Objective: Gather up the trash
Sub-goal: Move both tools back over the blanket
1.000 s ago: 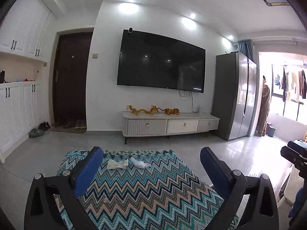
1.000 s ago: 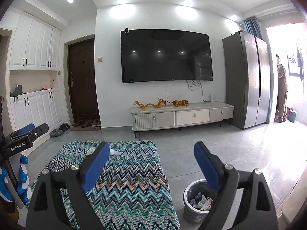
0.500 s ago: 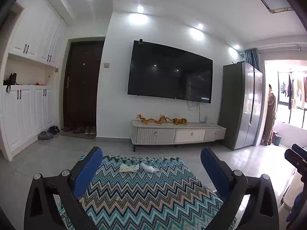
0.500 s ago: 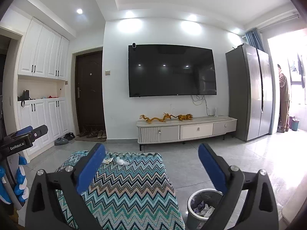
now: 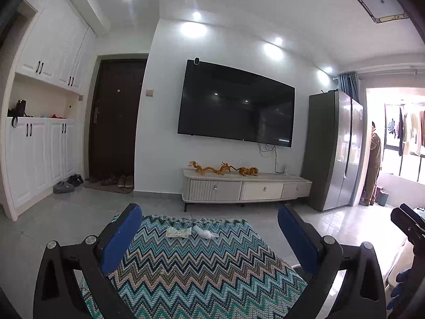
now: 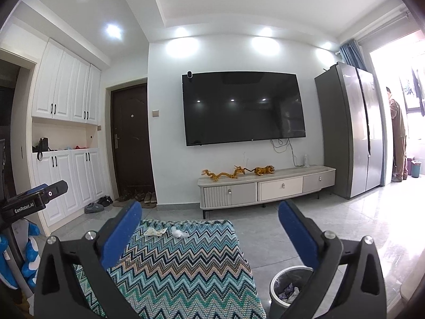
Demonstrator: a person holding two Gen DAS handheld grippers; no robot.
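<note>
Two bits of trash lie near the far edge of the zigzag-patterned cloth point(image 5: 202, 271) point(image 6: 175, 263): a flat crinkled clear wrapper point(image 5: 178, 231) point(image 6: 155, 231) and a crumpled white wad point(image 5: 205, 232) point(image 6: 179, 232) just right of it. A grey trash bin point(image 6: 288, 288) with scraps inside stands on the floor to the right of the cloth. My left gripper point(image 5: 209, 220) hangs open above the cloth's near part, nothing between its blue pads. My right gripper point(image 6: 209, 218) also has nothing between its pads, and its jaws are opening to their widest. Both grippers are well short of the trash.
A low TV cabinet point(image 6: 265, 186) with golden figurines stands against the far wall under a large TV point(image 5: 236, 109). A tall grey fridge point(image 5: 332, 151) is at the right, with a person point(image 6: 398, 141) standing beyond it. Shoes lie by the dark door point(image 5: 114, 122).
Both views have tipped upward, showing more ceiling and less of the cloth, so the trash sits lower in the frames. The right gripper's jaws have spread wider.
</note>
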